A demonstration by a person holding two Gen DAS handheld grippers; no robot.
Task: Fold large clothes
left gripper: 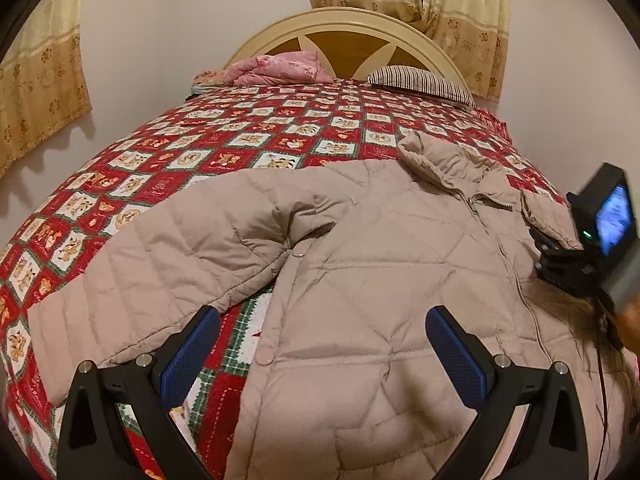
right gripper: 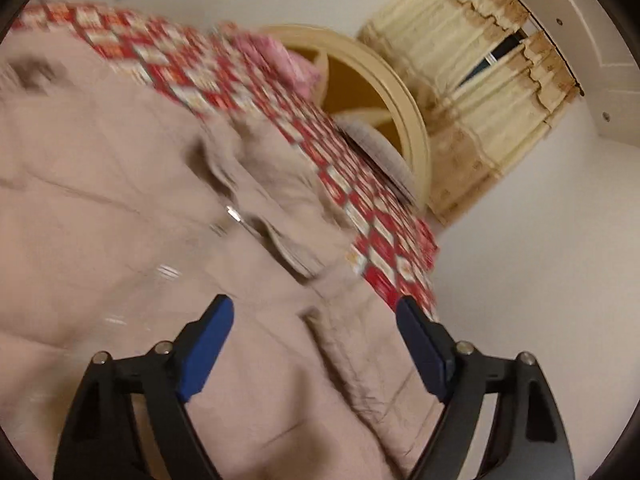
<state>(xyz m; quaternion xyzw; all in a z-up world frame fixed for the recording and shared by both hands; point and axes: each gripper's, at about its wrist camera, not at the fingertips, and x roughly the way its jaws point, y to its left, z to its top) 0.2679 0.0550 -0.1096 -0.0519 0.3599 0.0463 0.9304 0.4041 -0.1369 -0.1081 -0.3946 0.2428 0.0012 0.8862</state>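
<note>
A large beige quilted jacket (left gripper: 380, 264) lies spread front up on the bed, zipper closed, its left sleeve (left gripper: 160, 264) stretched out to the left. My left gripper (left gripper: 324, 320) is open and empty above the jacket's lower left side, near the gap between sleeve and body. The right gripper's body and screen (left gripper: 600, 236) show at the right edge of the left wrist view. In the tilted, blurred right wrist view my right gripper (right gripper: 316, 312) is open and empty above the jacket (right gripper: 140, 200) near its right sleeve (right gripper: 360, 344).
The bed has a red checked quilt (left gripper: 240, 136) with a cream headboard (left gripper: 348, 28). A pink folded cloth (left gripper: 280, 66) and a striped pillow (left gripper: 420, 82) lie at the head. Curtains (left gripper: 440, 4) hang behind and a wall runs along the bed's right side (right gripper: 540, 260).
</note>
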